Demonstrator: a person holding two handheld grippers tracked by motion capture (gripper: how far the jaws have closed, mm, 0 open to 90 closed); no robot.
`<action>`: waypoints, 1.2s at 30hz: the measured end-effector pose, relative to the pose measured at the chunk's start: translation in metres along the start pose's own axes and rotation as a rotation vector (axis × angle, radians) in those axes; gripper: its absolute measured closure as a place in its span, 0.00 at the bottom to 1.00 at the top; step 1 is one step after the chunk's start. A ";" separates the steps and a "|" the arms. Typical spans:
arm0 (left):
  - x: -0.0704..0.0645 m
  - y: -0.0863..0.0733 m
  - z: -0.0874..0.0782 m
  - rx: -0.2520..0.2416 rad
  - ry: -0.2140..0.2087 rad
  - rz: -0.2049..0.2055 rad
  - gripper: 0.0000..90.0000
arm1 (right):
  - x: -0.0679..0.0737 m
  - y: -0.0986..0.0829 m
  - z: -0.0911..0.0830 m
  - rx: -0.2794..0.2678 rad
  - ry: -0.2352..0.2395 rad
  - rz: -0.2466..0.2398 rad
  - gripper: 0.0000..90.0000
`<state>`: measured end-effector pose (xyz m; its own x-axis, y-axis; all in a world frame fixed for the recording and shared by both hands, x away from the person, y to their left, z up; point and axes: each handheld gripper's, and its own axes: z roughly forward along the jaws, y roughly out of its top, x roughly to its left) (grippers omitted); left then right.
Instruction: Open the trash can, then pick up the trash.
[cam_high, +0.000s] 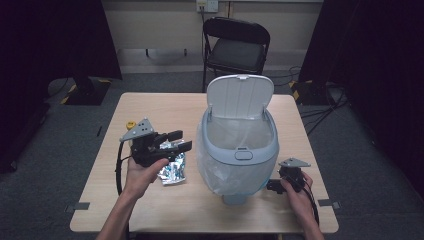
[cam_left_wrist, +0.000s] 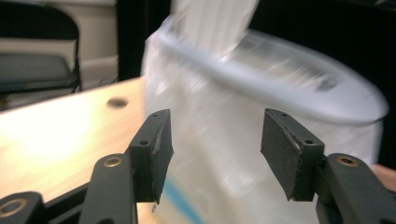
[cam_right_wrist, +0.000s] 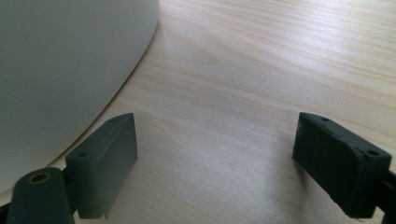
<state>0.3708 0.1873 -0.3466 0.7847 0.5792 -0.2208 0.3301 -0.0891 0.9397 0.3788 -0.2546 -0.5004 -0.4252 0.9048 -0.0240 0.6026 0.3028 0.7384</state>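
While left gripper (cam_high: 181, 141) hovers over foil wrapper (cam_high: 172, 170), fingers (cam_left_wrist: 154, 149) spread.

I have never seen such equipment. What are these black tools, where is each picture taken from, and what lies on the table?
A person holds a hand-operated gripper in each hand: the left gripper and the right gripper. The high view looks down on the wooden table. The other two cameras ride on the grippers and look along their black fingers. On the table stand a pale bin with its lid up and a clear liner, a crumpled silver wrapper, and a small yellow thing. Both grippers are open and hold nothing.
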 end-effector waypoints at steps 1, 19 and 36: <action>0.008 -0.008 0.001 0.013 -0.005 -0.025 0.45 | 0.001 0.000 0.000 0.001 -0.002 0.007 0.14; 0.047 -0.077 0.039 0.297 0.190 -0.088 0.37 | 0.001 0.001 0.001 0.002 -0.002 0.007 0.14; 0.060 -0.111 0.060 0.451 0.260 -0.097 0.36 | 0.000 0.001 0.002 0.001 0.002 -0.001 0.13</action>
<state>0.4122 0.1835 -0.4792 0.6024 0.7787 -0.1754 0.6325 -0.3316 0.6999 0.3807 -0.2537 -0.5004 -0.4266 0.9041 -0.0234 0.6031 0.3037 0.7376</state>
